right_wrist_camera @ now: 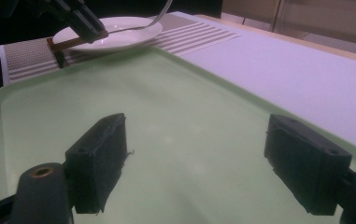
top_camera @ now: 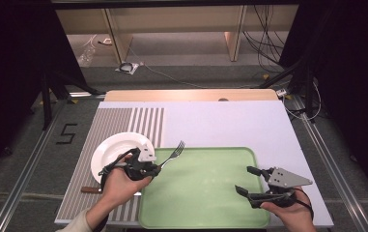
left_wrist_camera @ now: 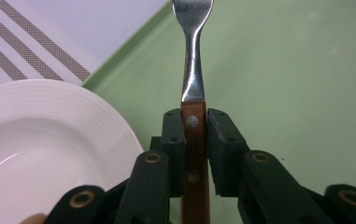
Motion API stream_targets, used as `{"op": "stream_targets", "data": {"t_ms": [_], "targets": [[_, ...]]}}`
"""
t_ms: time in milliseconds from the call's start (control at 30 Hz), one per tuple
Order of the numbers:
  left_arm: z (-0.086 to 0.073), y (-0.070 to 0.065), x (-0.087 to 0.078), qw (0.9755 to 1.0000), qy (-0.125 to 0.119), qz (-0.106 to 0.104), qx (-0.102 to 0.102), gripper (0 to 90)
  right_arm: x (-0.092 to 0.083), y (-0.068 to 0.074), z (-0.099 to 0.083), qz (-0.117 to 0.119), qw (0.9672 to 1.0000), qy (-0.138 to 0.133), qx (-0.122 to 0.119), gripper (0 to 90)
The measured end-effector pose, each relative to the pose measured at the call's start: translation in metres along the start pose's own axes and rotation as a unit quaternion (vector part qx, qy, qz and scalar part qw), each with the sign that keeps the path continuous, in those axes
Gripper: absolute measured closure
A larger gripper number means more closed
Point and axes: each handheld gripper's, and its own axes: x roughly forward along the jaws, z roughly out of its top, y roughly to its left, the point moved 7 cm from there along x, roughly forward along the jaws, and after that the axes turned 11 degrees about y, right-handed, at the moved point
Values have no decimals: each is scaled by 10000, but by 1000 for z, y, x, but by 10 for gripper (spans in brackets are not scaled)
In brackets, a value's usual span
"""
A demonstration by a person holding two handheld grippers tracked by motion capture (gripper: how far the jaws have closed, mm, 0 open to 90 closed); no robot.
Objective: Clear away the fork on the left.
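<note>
Left tongs (left_wrist_camera: 195, 140) clamp a fork (left_wrist_camera: 192, 56) over the bare tray (top_camera: 205, 188); right tongs (right_wrist_camera: 203, 163) gape wide; plate (top_camera: 111, 150) bare.

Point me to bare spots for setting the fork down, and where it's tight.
The green tray is bare between the left gripper holding the fork and the open right gripper. The white mat beyond the tray is bare too. It is crowded around the plate and the wooden-handled utensil beside it.

Glossy metal fork (left_wrist_camera: 193, 56) with brown wooden handle; glossy white plate (left_wrist_camera: 40, 140); matt green tray (top_camera: 210, 193).
</note>
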Motion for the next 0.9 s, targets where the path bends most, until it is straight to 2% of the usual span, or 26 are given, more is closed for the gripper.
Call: {"op": "stream_targets", "data": {"t_ms": [67,300,467,900], "targets": [[-2,-5,3,10000,76,-53,-3,773,0,0,0,-1,10000,-3,-4,222],[-4,-10,8,9999,132,-77,-21,773,0,0,0,-19,10000,16,-11,221],[-8,-14,15,9994,298,-150,-38,773,0,1,0,1,10000,23,2,221],[-15,-20,23,9988,466,-151,1,773,1,1,-1,-1,10000,40,-7,220]]}}
